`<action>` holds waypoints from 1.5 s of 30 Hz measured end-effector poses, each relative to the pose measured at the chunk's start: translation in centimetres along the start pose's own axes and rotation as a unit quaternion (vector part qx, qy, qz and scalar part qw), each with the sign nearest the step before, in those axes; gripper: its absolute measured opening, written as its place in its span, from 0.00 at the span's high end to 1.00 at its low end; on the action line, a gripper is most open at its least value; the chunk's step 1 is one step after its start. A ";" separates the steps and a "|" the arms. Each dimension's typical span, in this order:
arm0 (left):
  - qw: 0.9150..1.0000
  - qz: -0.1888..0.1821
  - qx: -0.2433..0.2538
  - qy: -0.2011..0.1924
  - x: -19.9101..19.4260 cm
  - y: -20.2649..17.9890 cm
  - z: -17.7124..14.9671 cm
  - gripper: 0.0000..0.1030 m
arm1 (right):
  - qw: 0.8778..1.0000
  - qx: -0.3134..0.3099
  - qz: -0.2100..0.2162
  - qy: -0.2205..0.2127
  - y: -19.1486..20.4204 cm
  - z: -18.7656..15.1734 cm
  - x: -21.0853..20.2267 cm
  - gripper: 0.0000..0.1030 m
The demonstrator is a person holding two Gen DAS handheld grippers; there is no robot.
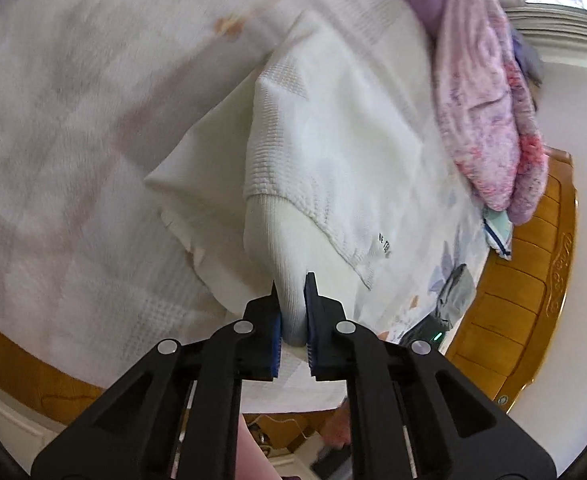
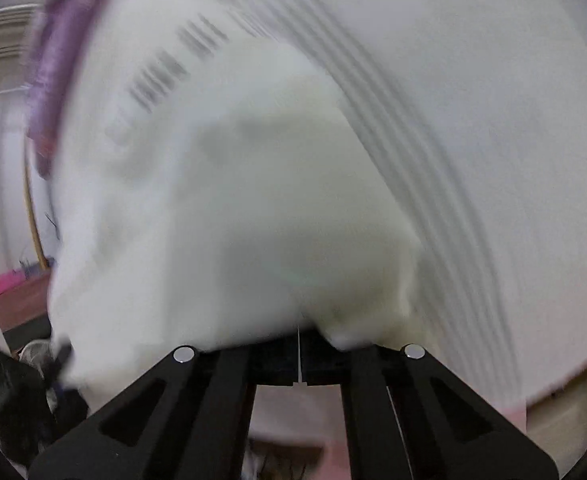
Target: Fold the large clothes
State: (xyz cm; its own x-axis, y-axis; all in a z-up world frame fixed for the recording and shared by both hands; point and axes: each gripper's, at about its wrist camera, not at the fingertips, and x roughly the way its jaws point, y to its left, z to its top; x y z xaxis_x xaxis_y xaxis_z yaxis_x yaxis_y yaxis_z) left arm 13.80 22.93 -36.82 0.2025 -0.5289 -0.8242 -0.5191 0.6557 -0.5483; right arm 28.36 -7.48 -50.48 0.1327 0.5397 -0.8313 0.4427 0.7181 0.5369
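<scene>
The left gripper (image 1: pixel 292 300) pinches the white sweater's (image 1: pixel 333 152) cuff, sleeve running straight ahead; right gripper (image 2: pixel 299 344) looks clamped on cloth (blurred).

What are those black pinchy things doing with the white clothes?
A person is folding a white knitted sweater on a bed, using two handheld black grippers. The left gripper is pinching the sweater's ribbed cuff and lifting the sleeve off the pale patterned bedspread. The right gripper looks closed on white cloth too, but its view is very blurry. A fuzzy pink and purple garment lies beside the sweater.
</scene>
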 end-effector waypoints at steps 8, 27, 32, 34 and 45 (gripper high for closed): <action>0.999 0.030 0.014 0.000 2.1 0.0 2.0 0.91 | 1.000 -0.008 -0.013 0.008 -0.2 1.9 1.6 0.99; 0.998 0.019 0.052 0.009 0.6 -2.4 0.8 0.92 | 0.997 -0.057 -0.040 -0.012 -0.3 1.6 2.8 0.97; 0.993 0.051 0.100 0.022 2.2 -1.4 1.1 0.91 | 0.995 -0.040 -0.046 -0.073 1.3 3.7 5.3 0.98; 0.990 0.075 0.113 0.038 5.2 0.5 1.3 0.91 | 0.993 -0.043 -0.046 -0.096 1.6 2.9 6.1 1.00; 0.979 0.129 0.149 0.051 11.4 6.4 2.9 0.85 | 0.977 -0.168 -0.123 0.043 4.6 0.6 -3.3 0.90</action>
State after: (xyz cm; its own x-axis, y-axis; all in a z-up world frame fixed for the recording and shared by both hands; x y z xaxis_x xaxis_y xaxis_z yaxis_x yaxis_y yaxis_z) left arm 15.16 22.63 -50.12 0.0048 -0.3660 -0.9306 -0.2742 0.8945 -0.3532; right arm 30.47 -6.19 -45.33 -0.0221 0.3564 -0.9341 0.1332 0.9270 0.3505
